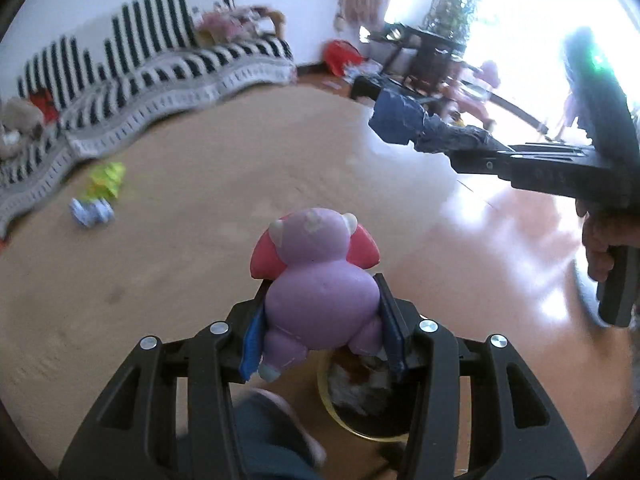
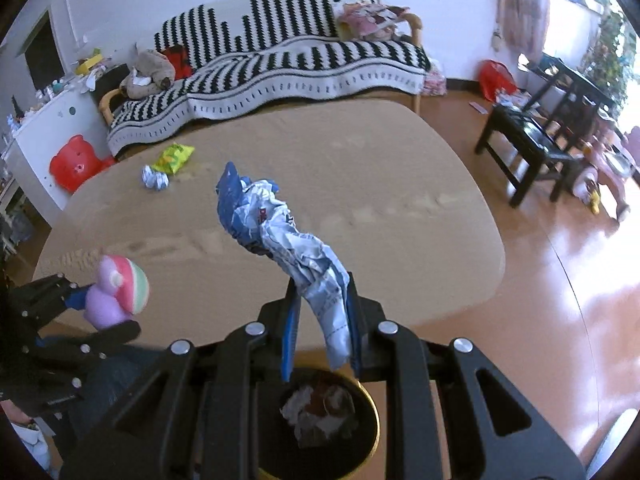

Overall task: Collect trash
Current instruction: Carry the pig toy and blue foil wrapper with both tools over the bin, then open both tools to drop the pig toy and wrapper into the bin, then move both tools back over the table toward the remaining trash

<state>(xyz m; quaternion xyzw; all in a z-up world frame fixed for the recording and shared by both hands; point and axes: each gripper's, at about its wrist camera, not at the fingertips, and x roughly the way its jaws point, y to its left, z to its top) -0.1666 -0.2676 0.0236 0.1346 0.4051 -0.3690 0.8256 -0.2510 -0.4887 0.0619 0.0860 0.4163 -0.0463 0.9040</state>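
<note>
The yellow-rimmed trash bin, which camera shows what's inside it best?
The right wrist view: the trash bin sits below the jaws with its opening and crumpled scraps inside clearly visible. In the left wrist view the bin is largely hidden behind the gripper and the purple toy, showing only part of the rim.

The purple toy [image 1: 320, 300] looks like smooth, matt soft foam. The blue-and-white wrapper [image 2: 288, 240] is crinkled paper or foil. The beige rug [image 2: 360, 184] is matt and fuzzy; the wooden floor [image 2: 560, 280] shines glossy. The sofa throw [image 2: 280, 64] is knitted cloth.
</note>
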